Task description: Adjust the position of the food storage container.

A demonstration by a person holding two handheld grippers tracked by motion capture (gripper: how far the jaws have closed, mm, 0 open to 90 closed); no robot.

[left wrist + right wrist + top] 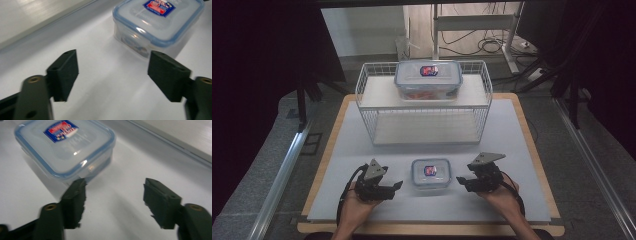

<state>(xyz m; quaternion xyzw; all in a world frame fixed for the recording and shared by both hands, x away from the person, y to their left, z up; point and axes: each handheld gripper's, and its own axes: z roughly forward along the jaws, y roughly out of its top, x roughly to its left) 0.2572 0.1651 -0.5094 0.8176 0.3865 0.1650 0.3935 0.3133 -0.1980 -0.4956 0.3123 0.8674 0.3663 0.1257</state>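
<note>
Two containers: small lidded container (430,174) between my left gripper (396,186) and right gripper (461,181), contents unreadable; larger container (428,80) on wire rack (371,107), reddish contents blurred. Both jaws spread, empty.

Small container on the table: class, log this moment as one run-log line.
small container: lid on, on table, untouched | left gripper: open, at its left | right gripper: open, at its right | large container: on wire rack
</note>
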